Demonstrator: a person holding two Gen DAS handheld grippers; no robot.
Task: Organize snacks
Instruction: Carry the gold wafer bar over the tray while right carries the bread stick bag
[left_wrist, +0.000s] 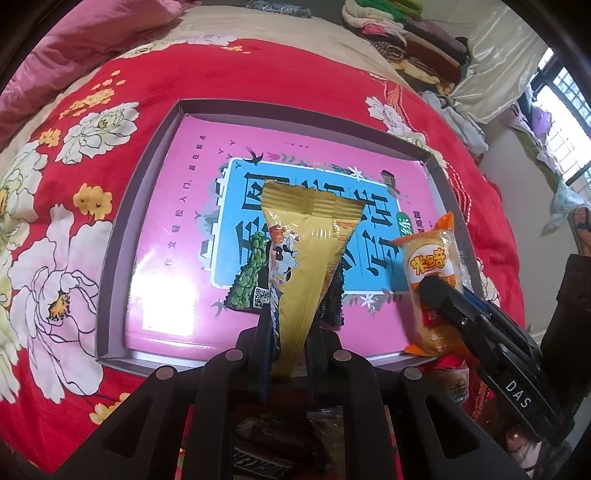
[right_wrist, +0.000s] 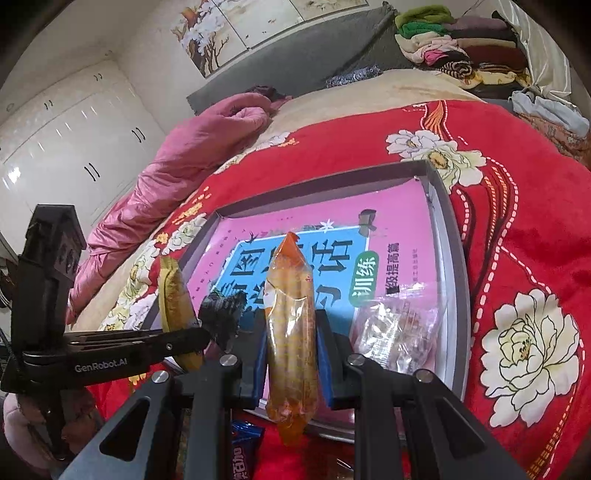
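My left hand-held gripper (left_wrist: 291, 339) is clamped on the yellow snack packet (left_wrist: 306, 266) and my right hand-held gripper (right_wrist: 291, 350) on the orange snack packet (right_wrist: 291, 332), both over the grey box (left_wrist: 147, 155) edge at 6 o'clock, so released now, they may slide onto the bed (left_wrist: 74, 110).

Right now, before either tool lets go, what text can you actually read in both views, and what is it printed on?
"GenRobot.AI": side of the left tool.
"DAS": body of the right tool.
"米多奇": orange snack packet in the right tool.
"训练": green oval on the pink book in the grey tray.
"作文轻松入口": book's left margin, small.
Book's big blue title, yellow packet, blue wrapper: partly hidden, unreadable.
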